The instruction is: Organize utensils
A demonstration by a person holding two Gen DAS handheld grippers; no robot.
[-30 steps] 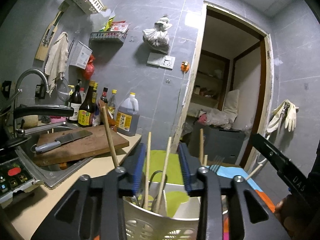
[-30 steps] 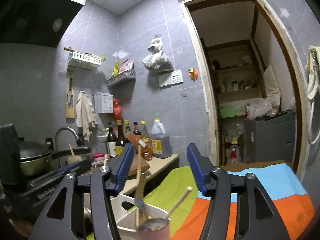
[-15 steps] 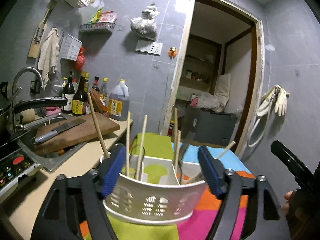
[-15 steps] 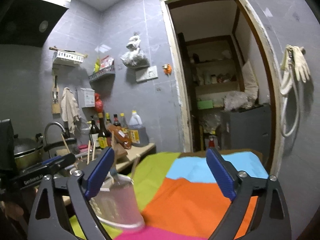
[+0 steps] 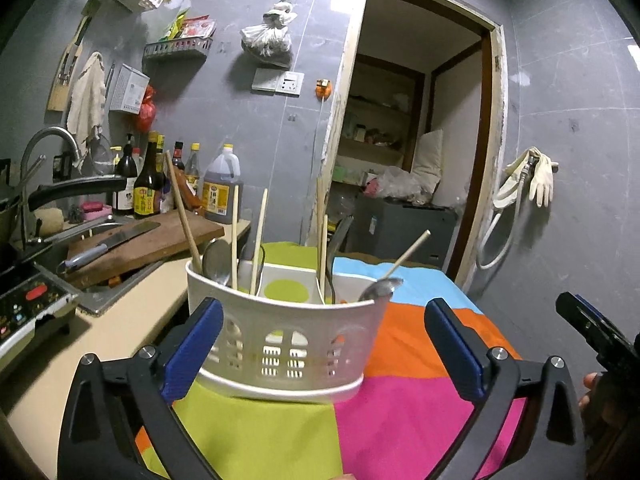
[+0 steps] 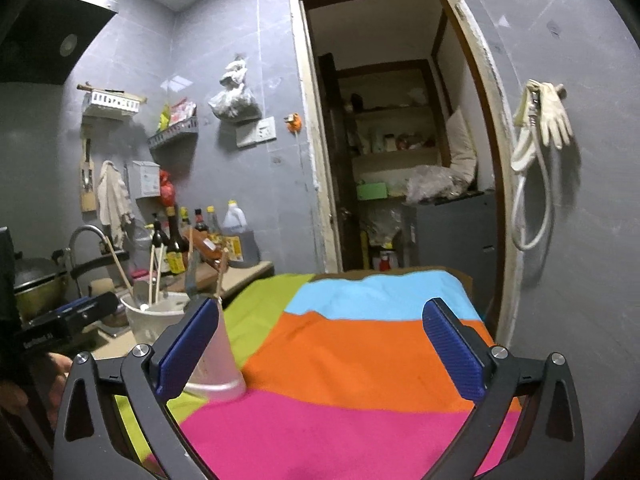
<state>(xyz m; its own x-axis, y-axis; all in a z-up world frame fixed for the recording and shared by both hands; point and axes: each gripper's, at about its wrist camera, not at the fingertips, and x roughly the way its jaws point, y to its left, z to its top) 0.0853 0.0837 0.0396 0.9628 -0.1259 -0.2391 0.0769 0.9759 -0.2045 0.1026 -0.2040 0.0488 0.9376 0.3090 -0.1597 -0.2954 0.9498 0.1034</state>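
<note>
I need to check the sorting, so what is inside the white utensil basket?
Wooden chopsticks and metal spoons stand in the white utensil basket, split by dividers. Its wall hides their lower ends and the bottom.

Pretty cramped kitchen, grey tiled walls (image 6: 248,60) all round and kinda dim. Far wall has an open doorway (image 6: 400,128) into a cluttered storage room with shelves (image 6: 394,154). Left side there's a counter (image 5: 132,312) with a sink faucet (image 5: 44,144), sauce bottles (image 5: 148,184) and a cutting board (image 5: 148,240) with a cleaver on it. Wall racks (image 5: 176,46) and a towel (image 5: 86,96) hang above. Rubber gloves (image 6: 554,116) hang on the right wall, range hood (image 6: 52,32) top left.
</note>
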